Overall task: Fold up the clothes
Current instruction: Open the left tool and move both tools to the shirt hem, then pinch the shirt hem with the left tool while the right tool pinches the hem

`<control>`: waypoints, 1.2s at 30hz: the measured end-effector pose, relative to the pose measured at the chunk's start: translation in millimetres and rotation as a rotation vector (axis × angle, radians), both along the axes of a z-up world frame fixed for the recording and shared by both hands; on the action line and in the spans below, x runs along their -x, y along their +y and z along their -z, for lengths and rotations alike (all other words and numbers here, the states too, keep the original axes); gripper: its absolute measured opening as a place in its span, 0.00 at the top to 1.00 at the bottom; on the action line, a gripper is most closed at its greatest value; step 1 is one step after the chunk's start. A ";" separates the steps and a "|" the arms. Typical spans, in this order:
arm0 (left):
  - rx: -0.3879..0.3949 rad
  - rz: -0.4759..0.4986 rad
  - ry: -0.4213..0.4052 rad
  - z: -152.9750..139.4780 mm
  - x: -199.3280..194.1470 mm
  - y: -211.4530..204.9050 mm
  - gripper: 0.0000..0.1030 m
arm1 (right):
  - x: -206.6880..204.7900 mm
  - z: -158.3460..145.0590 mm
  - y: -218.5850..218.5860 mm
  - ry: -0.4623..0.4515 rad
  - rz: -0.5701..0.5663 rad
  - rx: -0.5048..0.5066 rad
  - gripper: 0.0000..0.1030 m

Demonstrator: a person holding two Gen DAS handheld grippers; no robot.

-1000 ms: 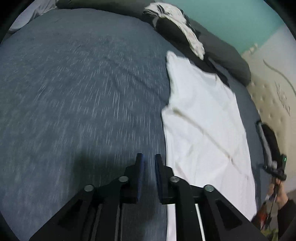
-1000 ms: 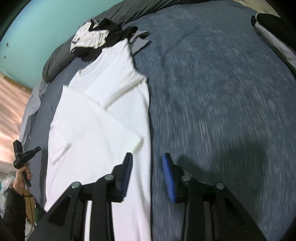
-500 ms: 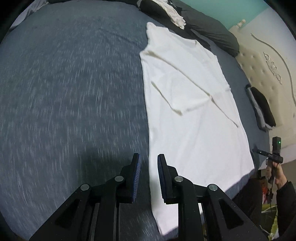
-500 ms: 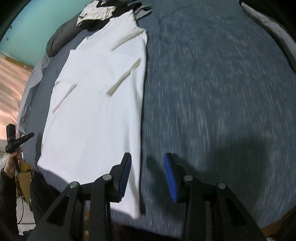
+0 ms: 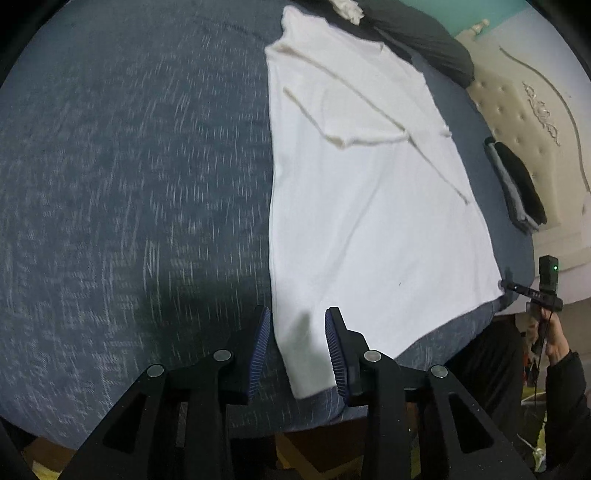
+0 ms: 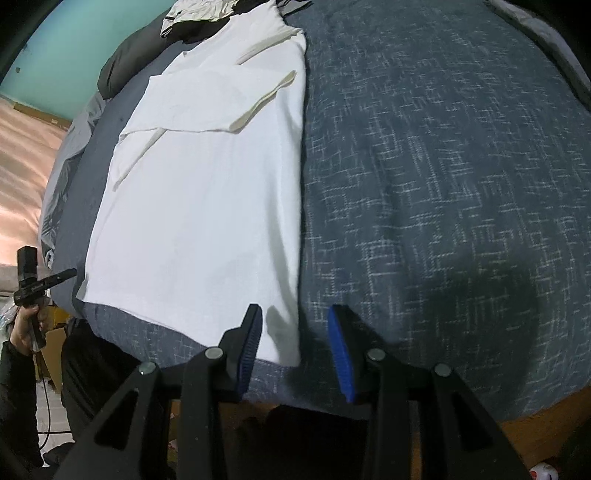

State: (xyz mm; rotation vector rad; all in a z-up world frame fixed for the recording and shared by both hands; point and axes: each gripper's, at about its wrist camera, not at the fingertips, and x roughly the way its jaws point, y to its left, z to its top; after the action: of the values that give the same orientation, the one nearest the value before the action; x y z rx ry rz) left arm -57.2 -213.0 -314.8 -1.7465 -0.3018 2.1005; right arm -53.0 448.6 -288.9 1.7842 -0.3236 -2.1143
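Note:
A white T-shirt [image 5: 369, 206] [image 6: 207, 192] lies flat on the dark blue bed cover, both sleeves folded inward over its body. My left gripper [image 5: 297, 336] hovers over the shirt's near left hem corner; its jaws are opening, the cloth lies below between them, and the pads do not press on it. My right gripper [image 6: 293, 332] hovers over the near right hem corner, jaws apart, straddling the shirt's edge without squeezing it. Each gripper shows small at the far side of the other's view, held in a hand.
The bed cover [image 5: 129, 184] [image 6: 443, 166] spreads wide beside the shirt. Dark pillows and a heap of clothes [image 6: 199, 18] lie at the head. A folded dark garment [image 5: 517, 184] rests near the padded headboard. The bed's near edge runs just under the grippers.
Both grippers have travelled back along the shirt from its middle to the hem at the bed's near edge. The left jaws have spread wider; the right jaws kept their gap.

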 end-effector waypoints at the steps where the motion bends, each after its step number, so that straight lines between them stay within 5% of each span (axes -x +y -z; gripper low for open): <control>1: 0.002 -0.001 -0.008 2.8 -1.5 -0.4 0.67 | 0.5 1.1 -0.5 -0.005 0.000 0.000 0.64; 30: -0.017 0.016 -0.071 31.3 -19.2 9.6 0.68 | -5.6 7.5 -17.1 -0.014 -0.005 0.018 0.62; 31: -0.016 0.018 -0.068 31.8 -19.2 11.7 0.68 | -5.5 7.3 -19.9 -0.007 -0.009 0.014 0.63; 33: -0.015 0.026 -0.064 32.4 -19.0 16.0 0.89 | -2.6 8.1 -30.3 0.005 -0.024 0.012 0.80; 36: -0.008 0.046 -0.054 29.0 -19.3 21.1 0.96 | -3.2 3.1 -33.0 0.028 -0.034 0.019 0.93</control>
State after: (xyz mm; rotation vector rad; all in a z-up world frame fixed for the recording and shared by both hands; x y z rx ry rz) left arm -37.9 -192.0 -343.8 -1.7911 -0.2826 2.0201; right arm -49.8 415.6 -292.0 1.7352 -0.3023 -2.1040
